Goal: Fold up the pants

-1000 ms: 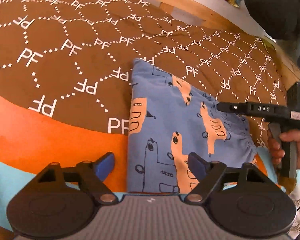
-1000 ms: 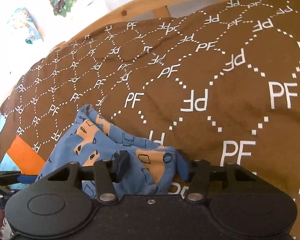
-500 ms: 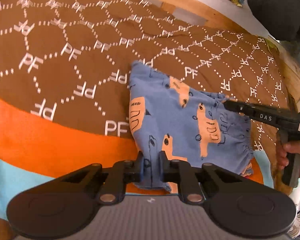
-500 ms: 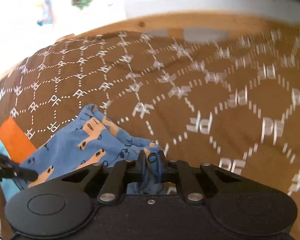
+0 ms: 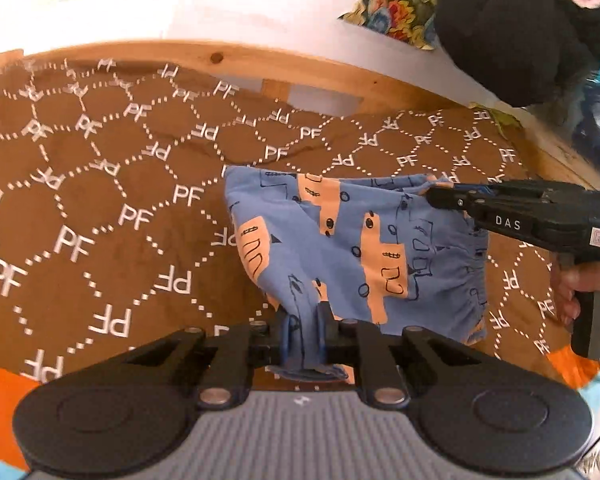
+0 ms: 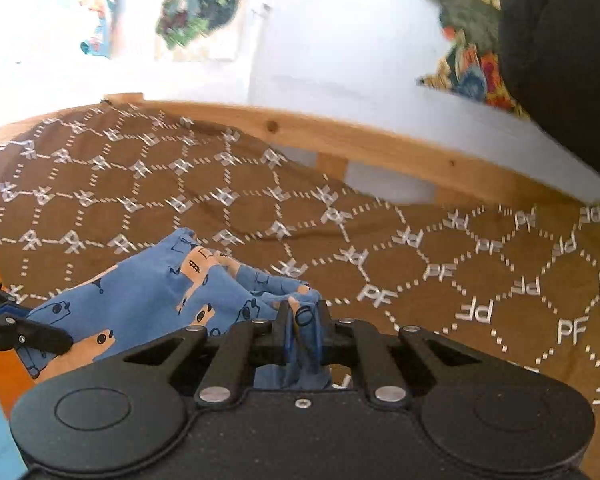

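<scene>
Pinching the pants [image 5: 340,248] at two corners now, both grippers at work. Left gripper [image 5: 303,334] clamping its jaws on a bunched corner of the blue fabric at the near edge, cloth squeezed between the blue pads and poking out beneath them. Right gripper [image 6: 303,330] gripping the opposite corner the same way, jaws pressed tight on a fold of blue cloth. Seen from the left wrist, right gripper [image 5: 440,196] reaching in from the right side, tip biting the far right corner, a hand [image 5: 576,292] wrapping its handle. Pants [image 6: 148,300] hanging stretched between the two grips, middle sagging, orange vehicle prints facing up, far left corner touching the blanket [image 5: 100,200]. Brown blanket with white lettering spreading over the bed, orange band showing at the near edge. Wooden bed rail [image 5: 260,64] running along the far side, white wall behind it. Black plush shape [image 5: 512,28] sitting at upper right.
</scene>
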Demonstrator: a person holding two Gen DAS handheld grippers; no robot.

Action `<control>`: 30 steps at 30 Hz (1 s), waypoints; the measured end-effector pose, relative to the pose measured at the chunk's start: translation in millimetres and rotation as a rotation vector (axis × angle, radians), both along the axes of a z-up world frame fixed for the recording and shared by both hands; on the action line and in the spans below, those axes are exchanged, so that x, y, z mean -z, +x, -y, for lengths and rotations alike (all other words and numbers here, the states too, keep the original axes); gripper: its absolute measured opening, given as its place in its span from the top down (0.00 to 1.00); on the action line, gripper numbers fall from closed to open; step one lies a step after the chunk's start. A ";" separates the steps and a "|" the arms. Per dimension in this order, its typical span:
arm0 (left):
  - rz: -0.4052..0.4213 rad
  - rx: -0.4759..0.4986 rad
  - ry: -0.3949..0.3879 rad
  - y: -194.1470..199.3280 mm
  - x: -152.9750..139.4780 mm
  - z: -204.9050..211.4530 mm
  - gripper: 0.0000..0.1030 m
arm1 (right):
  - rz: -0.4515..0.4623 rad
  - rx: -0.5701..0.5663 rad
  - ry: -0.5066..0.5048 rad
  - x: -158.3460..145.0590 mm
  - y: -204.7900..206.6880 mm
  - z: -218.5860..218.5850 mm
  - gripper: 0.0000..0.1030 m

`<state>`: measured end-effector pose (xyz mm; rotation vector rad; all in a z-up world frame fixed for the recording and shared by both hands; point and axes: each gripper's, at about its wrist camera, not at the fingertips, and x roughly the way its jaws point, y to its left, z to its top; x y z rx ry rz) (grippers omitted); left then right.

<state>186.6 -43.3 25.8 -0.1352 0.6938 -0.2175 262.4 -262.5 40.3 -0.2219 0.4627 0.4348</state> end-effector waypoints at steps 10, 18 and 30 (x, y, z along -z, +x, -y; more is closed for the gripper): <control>-0.100 -0.011 0.006 15.0 32.8 -5.2 0.82 | -0.093 0.066 0.009 35.9 21.5 3.4 0.85; -0.083 -0.032 0.012 9.6 24.2 -7.9 0.43 | -0.059 0.104 -0.001 28.1 12.8 9.5 0.56; 0.026 -0.086 0.029 -25.3 -1.7 -9.0 0.00 | 0.036 0.175 0.130 5.2 -67.4 19.6 0.02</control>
